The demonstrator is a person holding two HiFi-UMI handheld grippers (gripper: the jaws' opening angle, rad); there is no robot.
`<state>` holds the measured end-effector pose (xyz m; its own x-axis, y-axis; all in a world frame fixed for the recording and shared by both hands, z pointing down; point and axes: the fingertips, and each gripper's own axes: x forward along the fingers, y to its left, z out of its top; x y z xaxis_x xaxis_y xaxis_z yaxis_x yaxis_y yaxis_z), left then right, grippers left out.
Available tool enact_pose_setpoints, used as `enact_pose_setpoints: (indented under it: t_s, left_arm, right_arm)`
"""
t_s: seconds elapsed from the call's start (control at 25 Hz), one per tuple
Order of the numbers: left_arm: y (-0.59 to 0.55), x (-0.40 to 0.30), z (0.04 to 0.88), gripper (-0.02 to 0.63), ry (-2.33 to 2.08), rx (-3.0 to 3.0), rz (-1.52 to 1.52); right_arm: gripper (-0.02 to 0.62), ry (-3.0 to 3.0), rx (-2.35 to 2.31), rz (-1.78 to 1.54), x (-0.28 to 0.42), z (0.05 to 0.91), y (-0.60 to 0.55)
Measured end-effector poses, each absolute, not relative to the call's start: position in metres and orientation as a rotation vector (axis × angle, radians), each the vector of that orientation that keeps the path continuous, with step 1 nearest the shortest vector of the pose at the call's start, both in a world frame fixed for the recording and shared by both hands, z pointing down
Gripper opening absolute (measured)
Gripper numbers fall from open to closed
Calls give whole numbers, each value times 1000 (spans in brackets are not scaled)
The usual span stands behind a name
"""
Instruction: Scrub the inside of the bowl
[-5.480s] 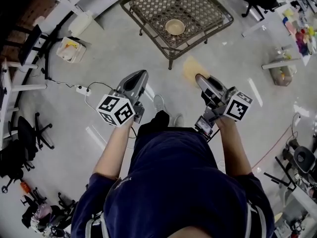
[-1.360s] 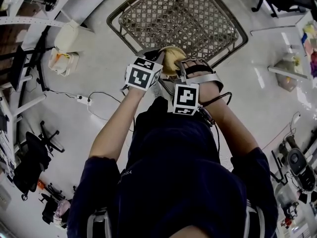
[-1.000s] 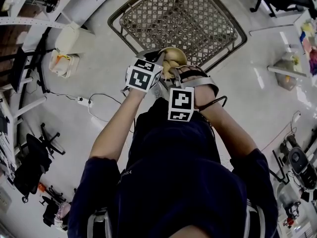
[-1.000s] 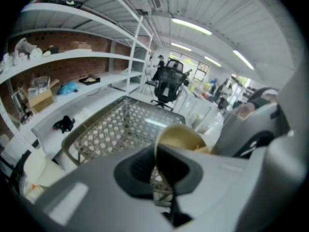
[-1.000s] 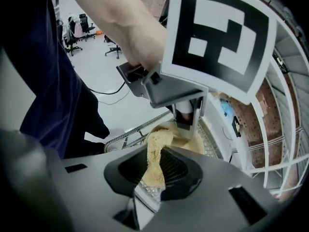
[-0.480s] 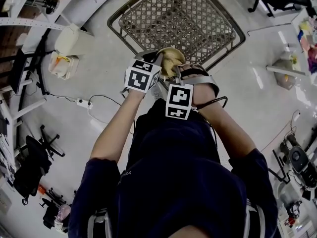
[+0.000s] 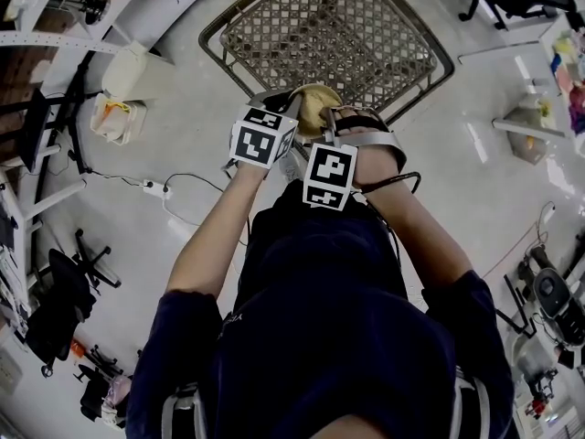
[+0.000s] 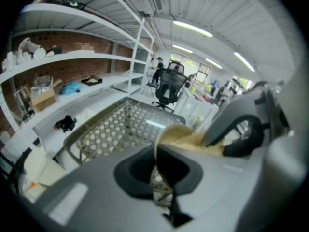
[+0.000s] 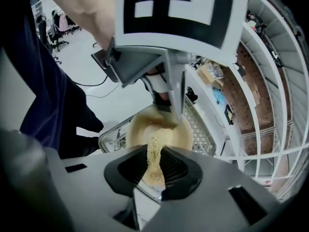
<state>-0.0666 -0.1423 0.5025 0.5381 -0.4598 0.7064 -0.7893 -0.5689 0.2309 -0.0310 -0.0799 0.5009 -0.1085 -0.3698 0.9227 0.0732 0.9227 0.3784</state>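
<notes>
The left tool (image 8: 163, 170) is clamped on the rim of the tan bowl (image 8: 170, 135), one jaw inside and one outside, holding it off the lattice-topped counter (image 7: 329, 26), tipped on its side. From the head view the bowl (image 7: 316, 104) hangs over the near edge of the counter, between the two tools and just ahead of their marker cubes. The right tool (image 9: 153, 172) has its jaws closed on a yellowish fibrous scrubbing pad (image 9: 154, 161), and the pad's far end reaches into the open bowl (image 9: 140, 127) and touches its inner wall. The bowl's mouth faces the right tool (image 7: 322, 128), while the left tool (image 7: 285, 108) grips from the opposite side, the two nearly touching
</notes>
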Motion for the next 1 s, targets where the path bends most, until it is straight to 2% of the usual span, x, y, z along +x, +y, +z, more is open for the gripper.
enact_pose_setpoints:
  t_s: [0.28, 0.56, 0.8, 1.0]
  left_arm:
    - [-142, -64, 504, 12, -1006, 2244, 820]
    - [-143, -65, 506, 13, -1005, 2239, 818]
    - [-144, -62, 508, 13, -1000, 2241, 826]
    - [-147, -59, 508, 13, -986, 2236, 821]
  right_arm:
    - [66, -1690, 119, -399, -56, 504, -52]
    - [66, -1622, 202, -420, -31, 505, -83]
    - [66, -1655, 54, -415, -47, 509, -46]
    - [66, -1633, 171, -487, -40, 506, -83]
